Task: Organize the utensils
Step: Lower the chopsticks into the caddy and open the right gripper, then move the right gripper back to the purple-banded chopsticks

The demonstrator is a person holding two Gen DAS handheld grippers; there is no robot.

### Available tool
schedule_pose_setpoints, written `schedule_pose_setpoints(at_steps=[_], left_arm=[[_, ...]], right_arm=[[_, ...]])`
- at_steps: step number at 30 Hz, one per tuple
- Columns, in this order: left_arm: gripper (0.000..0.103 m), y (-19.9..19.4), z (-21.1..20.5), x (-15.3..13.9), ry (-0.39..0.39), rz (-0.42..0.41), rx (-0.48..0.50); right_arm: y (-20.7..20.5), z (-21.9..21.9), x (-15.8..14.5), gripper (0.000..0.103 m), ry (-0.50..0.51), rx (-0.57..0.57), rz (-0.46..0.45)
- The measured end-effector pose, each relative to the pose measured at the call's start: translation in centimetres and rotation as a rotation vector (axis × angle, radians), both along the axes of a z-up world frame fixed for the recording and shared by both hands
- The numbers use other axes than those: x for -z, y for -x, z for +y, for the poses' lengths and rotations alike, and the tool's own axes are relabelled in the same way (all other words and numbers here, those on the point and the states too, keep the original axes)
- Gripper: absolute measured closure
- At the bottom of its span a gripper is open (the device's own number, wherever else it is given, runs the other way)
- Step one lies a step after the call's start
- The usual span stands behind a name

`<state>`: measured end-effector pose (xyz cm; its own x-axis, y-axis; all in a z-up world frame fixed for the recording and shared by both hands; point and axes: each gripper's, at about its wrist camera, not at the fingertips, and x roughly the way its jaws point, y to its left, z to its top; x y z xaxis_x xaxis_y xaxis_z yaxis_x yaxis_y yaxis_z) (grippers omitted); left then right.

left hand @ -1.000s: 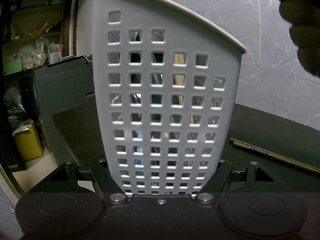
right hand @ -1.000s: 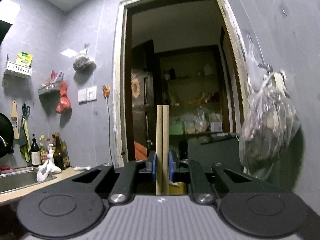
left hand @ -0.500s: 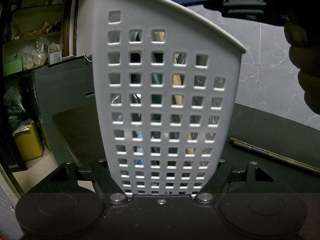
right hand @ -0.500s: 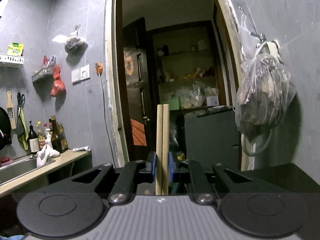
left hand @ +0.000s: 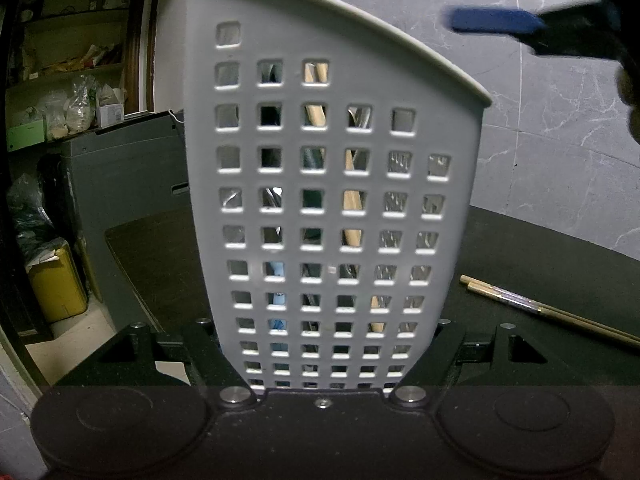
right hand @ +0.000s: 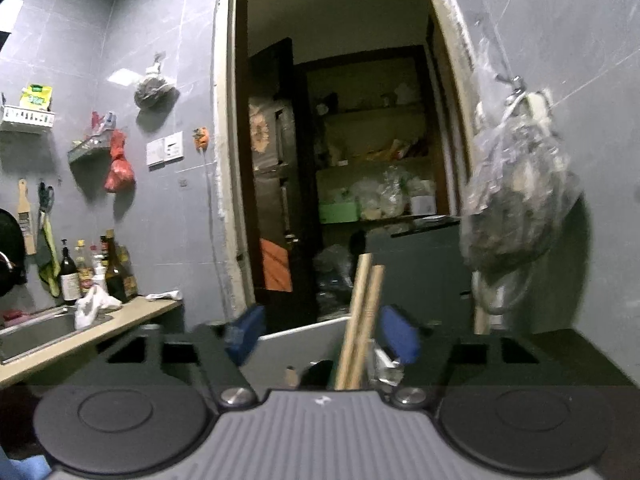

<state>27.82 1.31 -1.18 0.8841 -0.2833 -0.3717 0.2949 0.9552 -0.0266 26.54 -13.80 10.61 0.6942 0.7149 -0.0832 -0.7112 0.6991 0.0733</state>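
Observation:
My left gripper (left hand: 328, 340) is shut on the base of a white perforated utensil basket (left hand: 332, 208), holding it upright over the black table (left hand: 540, 248). Metal utensils and a pair of wooden chopsticks (left hand: 352, 200) show through its holes. In the right wrist view my right gripper (right hand: 322, 334) hovers just above the basket's rim (right hand: 304, 330). Its jaws are opening, and the wooden chopsticks (right hand: 362, 320) lean loose between the blue pads, touching neither. One blue pad (left hand: 492, 26) shows blurred at the upper right of the left wrist view.
A second pair of darker chopsticks (left hand: 540, 308) lies on the table right of the basket. A grey cabinet (left hand: 120, 184) and a yellow bin (left hand: 56, 288) stand left. A counter with a sink (right hand: 100, 332), bottles (right hand: 96, 272) and a hanging plastic bag (right hand: 516, 200) surround the doorway.
My right gripper's jaws have spread and let go of the wooden chopsticks, which dropped into the basket and tilted. That gripper has shifted right of the basket's top. The left gripper has not moved.

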Motion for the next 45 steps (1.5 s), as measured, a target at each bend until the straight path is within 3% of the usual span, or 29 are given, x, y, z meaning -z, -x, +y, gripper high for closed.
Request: schedule_pose_setpoints(at_steps=[2, 5, 19, 30, 40, 45], left_arm=[[0.028, 0.0, 0.0, 0.0, -0.001, 0.000, 0.000], [0.028, 0.1, 0.0, 0.0, 0.000, 0.001, 0.000], [0.028, 0.0, 0.1, 0.0, -0.003, 0.001, 0.001], [0.028, 0.0, 0.1, 0.0, -0.004, 0.000, -0.001], [0.028, 0.0, 0.1, 0.2, -0.003, -0.005, 0.009], [0.028, -0.3, 0.1, 0.5, -0.022, -0.011, 0.018]], right_arm=[[0.7, -1.3, -0.1, 0.007, 0.007, 0.041, -0.006], [1.4, -3.1, 0.2, 0.001, 0.030, 0.119, 0.010], [3.2, -10.3, 5.9, 0.000, 0.084, 0.370, 0.245], [5.4, -11.6, 9.8, 0.000, 0.246, 0.378, 0.387], [8.7, -10.3, 11.1, 0.000, 0.352, 0.393, 0.401], [11.0, -10.6, 10.6, 0.000, 0.321, 0.440, 0.394]])
